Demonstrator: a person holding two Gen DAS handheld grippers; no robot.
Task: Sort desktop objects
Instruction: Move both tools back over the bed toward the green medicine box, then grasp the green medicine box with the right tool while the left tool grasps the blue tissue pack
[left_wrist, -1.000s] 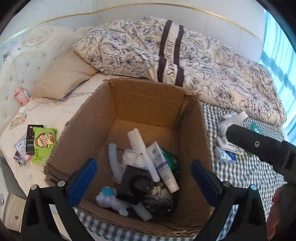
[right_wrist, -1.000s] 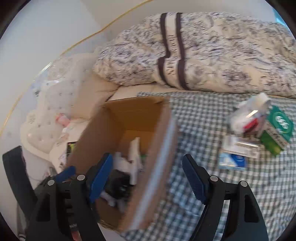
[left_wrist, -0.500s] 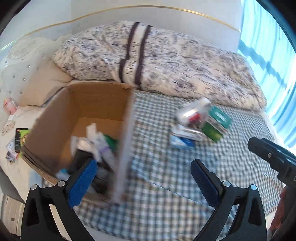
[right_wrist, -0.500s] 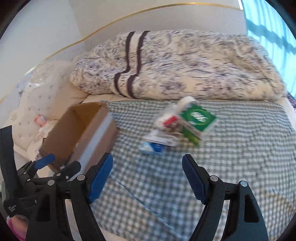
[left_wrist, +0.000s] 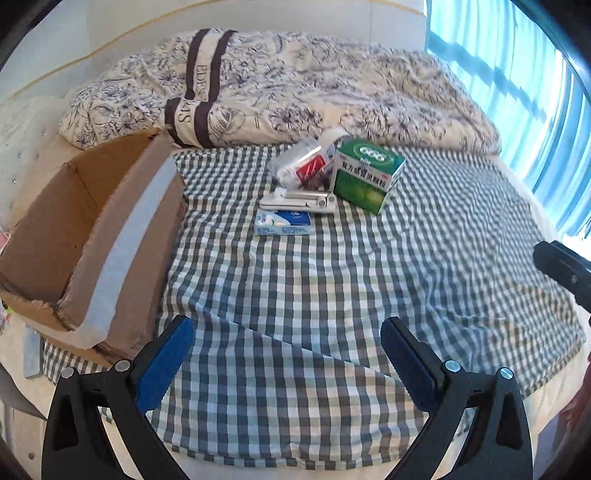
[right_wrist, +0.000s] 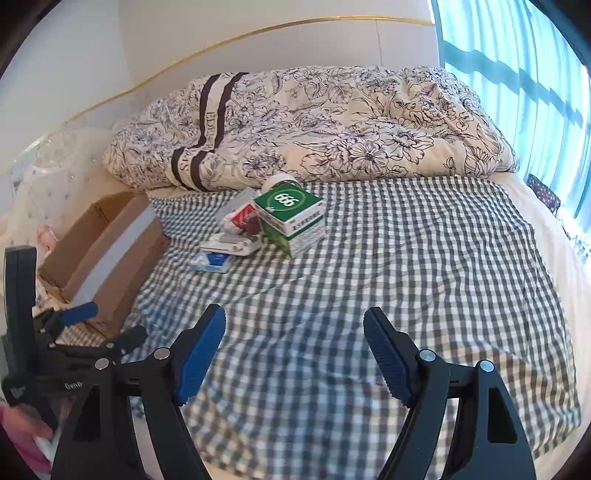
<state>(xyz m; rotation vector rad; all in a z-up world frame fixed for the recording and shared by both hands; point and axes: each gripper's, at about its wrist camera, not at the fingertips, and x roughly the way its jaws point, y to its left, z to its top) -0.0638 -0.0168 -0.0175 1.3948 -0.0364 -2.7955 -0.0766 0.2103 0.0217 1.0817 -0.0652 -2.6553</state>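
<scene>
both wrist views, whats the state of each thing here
left tool: open, empty
right tool: open, empty
cardboard box: open-topped, upright
green box: closed, upright
blue packet: lying flat
checked cloth: spread out, near corner folded over

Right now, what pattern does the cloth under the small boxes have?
The cloth has a dark-and-white check pattern; the right wrist view shows it best.
</scene>
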